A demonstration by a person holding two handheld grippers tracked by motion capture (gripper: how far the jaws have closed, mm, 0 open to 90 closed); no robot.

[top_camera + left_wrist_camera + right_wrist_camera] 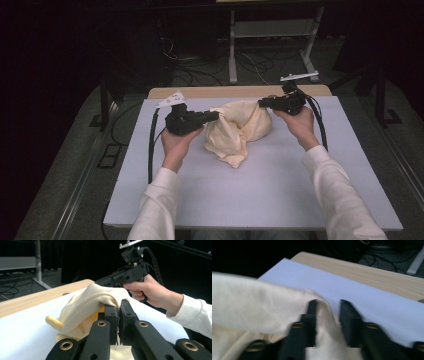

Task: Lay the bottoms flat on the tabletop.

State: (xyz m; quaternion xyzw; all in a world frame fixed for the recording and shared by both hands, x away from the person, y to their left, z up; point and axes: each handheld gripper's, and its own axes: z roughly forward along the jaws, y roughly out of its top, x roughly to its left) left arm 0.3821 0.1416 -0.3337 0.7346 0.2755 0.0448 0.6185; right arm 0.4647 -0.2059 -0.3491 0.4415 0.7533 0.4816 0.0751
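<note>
Left gripper (118, 305): jaws pressed together on a fold of the cream-yellow, soft woven cloth (238, 129), just ahead of its tips.
Right gripper (327, 305): jaws spread, cloth edge lying between them and draped over one; grip not closed.
Cloth position: bunched in a heap between both grippers, resting on the white table sheet (260, 185).
Handling: probably light, limp, sagging wherever unsupported; likely to slip from a shallow pinch.
Where to hold: an outer edge or corner, taken deep in the jaws.
Containers: none on the sheet.
</note>
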